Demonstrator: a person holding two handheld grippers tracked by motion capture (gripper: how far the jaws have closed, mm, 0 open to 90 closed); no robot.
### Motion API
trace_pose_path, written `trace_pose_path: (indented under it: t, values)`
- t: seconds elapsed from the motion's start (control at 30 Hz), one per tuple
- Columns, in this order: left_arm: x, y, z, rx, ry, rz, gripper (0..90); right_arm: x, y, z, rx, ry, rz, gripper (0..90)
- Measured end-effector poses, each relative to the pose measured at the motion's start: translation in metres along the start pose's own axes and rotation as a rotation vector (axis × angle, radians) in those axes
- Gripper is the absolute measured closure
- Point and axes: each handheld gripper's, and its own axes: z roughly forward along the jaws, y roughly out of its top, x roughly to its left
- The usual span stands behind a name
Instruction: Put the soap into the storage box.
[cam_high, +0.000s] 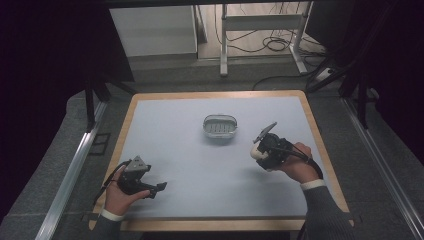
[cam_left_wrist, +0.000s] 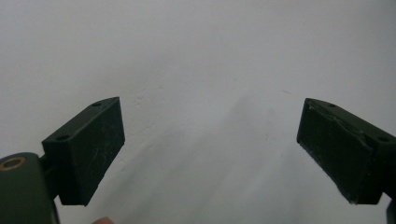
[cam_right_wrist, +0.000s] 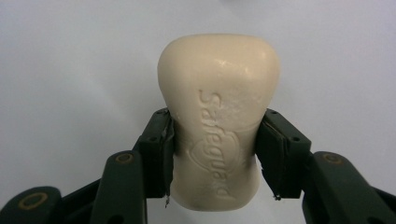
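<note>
Table (cam_high: 175, 130) w/ pale mat, soap dish (cam_high: 220, 126) near its middle. Right hand-held gripper (cam_high: 258, 151) is clamped on the soap (cam_right_wrist: 217, 116), lifted above the mat; dish lies just up-left of it, long axis crosswise. Left hand-held gripper (cam_high: 159, 189) sits farther off, jaws apart, nothing btw them.

Dim high view with dark, vignetted edges, soft shadows, close views evenly lit, perhaps slightly soft.

Cream soap bar (cam_right_wrist: 218, 116), black jaws
</note>
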Motion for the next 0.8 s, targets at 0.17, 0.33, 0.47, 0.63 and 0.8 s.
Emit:
trace_pose_path:
  t: [0.17, 0.33, 0.47, 0.63, 0.8]
  values:
    - [0.000, 0.000, -0.001, -0.003, 0.002, -0.001, 8.0, -0.004, 0.006, 0.001, -0.006, -0.003, 0.002, 49.7]
    - [0.000, 0.000, -0.001, -0.006, 0.001, -0.001, 8.0, -0.005, 0.010, 0.001, -0.006, -0.008, -0.011, 49.7]
    - [0.001, 0.000, -0.002, -0.012, 0.002, -0.005, 8.0, -0.007, 0.014, 0.001, -0.011, -0.010, -0.012, 49.7]
    - [0.001, 0.000, -0.002, -0.010, 0.002, -0.004, 8.0, -0.009, 0.018, 0.002, -0.019, -0.010, -0.008, 49.7]
    - [0.001, 0.000, -0.001, -0.005, 0.004, 0.000, 8.0, -0.011, 0.021, 0.004, -0.024, -0.008, -0.005, 49.7]
